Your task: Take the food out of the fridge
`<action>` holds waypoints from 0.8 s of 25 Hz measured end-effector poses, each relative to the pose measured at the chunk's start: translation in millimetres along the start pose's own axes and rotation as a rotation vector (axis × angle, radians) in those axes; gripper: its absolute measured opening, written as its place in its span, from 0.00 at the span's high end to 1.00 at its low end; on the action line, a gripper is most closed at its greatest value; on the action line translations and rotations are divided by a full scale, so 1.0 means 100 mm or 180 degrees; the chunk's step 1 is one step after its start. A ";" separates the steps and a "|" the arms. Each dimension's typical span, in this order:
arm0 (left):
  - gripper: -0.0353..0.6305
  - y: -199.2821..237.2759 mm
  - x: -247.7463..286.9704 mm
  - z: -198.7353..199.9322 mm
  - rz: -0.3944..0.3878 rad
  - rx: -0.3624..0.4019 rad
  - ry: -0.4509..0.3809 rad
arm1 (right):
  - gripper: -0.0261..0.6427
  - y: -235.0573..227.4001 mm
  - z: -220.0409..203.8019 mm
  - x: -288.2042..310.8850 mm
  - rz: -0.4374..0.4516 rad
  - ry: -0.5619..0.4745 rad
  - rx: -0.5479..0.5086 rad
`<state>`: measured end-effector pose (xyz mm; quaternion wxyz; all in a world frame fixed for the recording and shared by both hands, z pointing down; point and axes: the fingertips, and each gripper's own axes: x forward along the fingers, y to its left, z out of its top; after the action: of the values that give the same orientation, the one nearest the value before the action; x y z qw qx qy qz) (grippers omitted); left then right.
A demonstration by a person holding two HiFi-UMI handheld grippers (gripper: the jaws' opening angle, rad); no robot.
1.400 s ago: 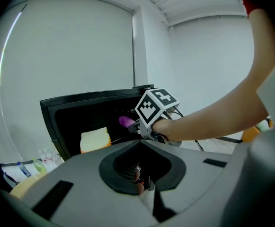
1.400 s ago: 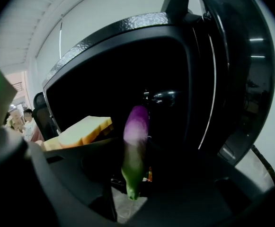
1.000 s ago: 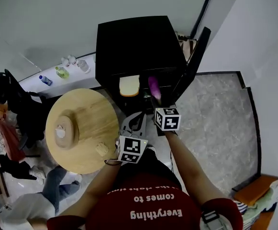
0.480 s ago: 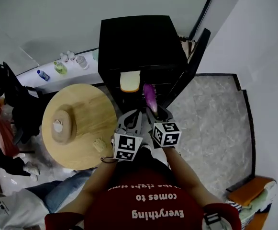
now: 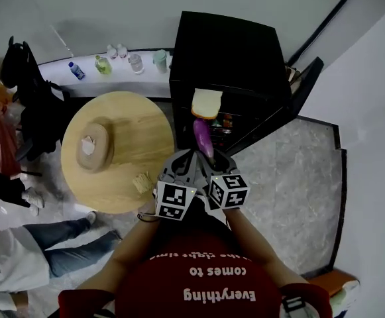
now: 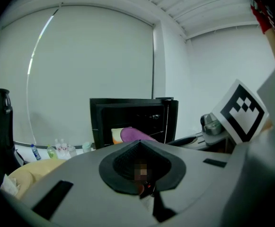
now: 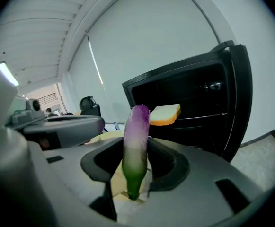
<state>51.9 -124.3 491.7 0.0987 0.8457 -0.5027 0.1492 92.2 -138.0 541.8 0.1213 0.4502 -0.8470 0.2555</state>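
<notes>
Right hand-held gripper (image 5: 211, 159) with eggplant (image 5: 202, 138), just outside fridge (image 5: 228, 45) front

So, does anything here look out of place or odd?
Nothing is spilled or damaged. The fridge door hangs open, and a bread slice sits at the very front of its shelf, seemingly jutting out. The eggplant is out, held in the right gripper.

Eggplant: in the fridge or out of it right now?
Out. The right gripper holds the eggplant between its jaws, in front of the open fridge; the bread slice sits on a shelf inside.
</notes>
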 end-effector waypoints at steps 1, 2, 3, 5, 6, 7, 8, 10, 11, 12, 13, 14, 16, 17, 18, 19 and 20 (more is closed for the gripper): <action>0.94 0.07 -0.05 -0.03 0.0053 -0.0021 0.0005 | 0.71 0.09 -0.03 0.05 0.0053 0.0031 -0.0032; 0.94 0.14 -0.11 -0.07 0.0122 -0.0047 0.0012 | 0.71 0.18 -0.06 0.11 0.0119 0.0066 -0.0068; 0.94 0.22 -0.17 -0.11 0.0210 -0.0077 0.0021 | 0.71 0.27 -0.09 0.16 0.0202 0.0106 -0.0106; 0.94 0.40 -0.31 -0.19 0.0403 -0.0143 0.0045 | 0.71 0.47 -0.14 0.28 0.0383 0.0189 -0.0179; 0.94 0.48 -0.38 -0.23 0.0491 -0.0174 0.0055 | 0.71 0.56 -0.17 0.33 0.0463 0.0230 -0.0210; 0.94 0.57 -0.45 -0.26 0.0578 -0.0207 0.0063 | 0.71 0.65 -0.20 0.39 0.0537 0.0275 -0.0237; 0.94 0.67 -0.52 -0.30 0.0674 -0.0246 0.0068 | 0.71 0.74 -0.25 0.45 0.0611 0.0332 -0.0259; 0.94 0.89 -0.70 -0.35 0.0911 -0.0339 0.0072 | 0.71 0.93 -0.39 0.60 0.0776 0.0480 -0.0291; 0.94 1.01 -0.81 -0.38 0.1040 -0.0381 0.0072 | 0.71 1.03 -0.47 0.69 0.0855 0.0560 -0.0298; 0.94 1.12 -0.90 -0.40 0.1156 -0.0413 0.0069 | 0.71 1.11 -0.56 0.79 0.0915 0.0638 -0.0301; 0.94 1.22 -0.99 -0.43 0.1256 -0.0436 0.0066 | 0.71 1.18 -0.64 0.87 0.0952 0.0710 -0.0309; 0.94 1.31 -1.08 -0.45 0.1341 -0.0457 0.0067 | 0.71 1.24 -0.72 0.95 0.0972 0.0779 -0.0331; 0.94 1.46 -1.23 -0.52 0.1491 -0.0527 0.0078 | 0.71 1.33 -0.88 1.07 0.1011 0.0916 -0.0417; 0.94 1.52 -1.31 -0.55 0.1564 -0.0566 0.0084 | 0.71 1.38 -0.95 1.12 0.1042 0.0981 -0.0469; 0.94 1.58 -1.38 -0.58 0.1636 -0.0596 0.0091 | 0.71 1.42 -1.01 1.16 0.1079 0.1042 -0.0515; 0.94 1.63 -1.45 -0.61 0.1705 -0.0616 0.0100 | 0.71 1.46 -1.07 1.19 0.1111 0.1102 -0.0551; 0.94 1.67 -1.50 -0.64 0.1768 -0.0631 0.0111 | 0.71 1.49 -1.14 1.22 0.1132 0.1166 -0.0575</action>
<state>-172.9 -60.3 501.5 0.1449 0.6593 -0.7253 0.1352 -102.4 -93.2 642.4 0.2654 0.2280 -0.8960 0.2734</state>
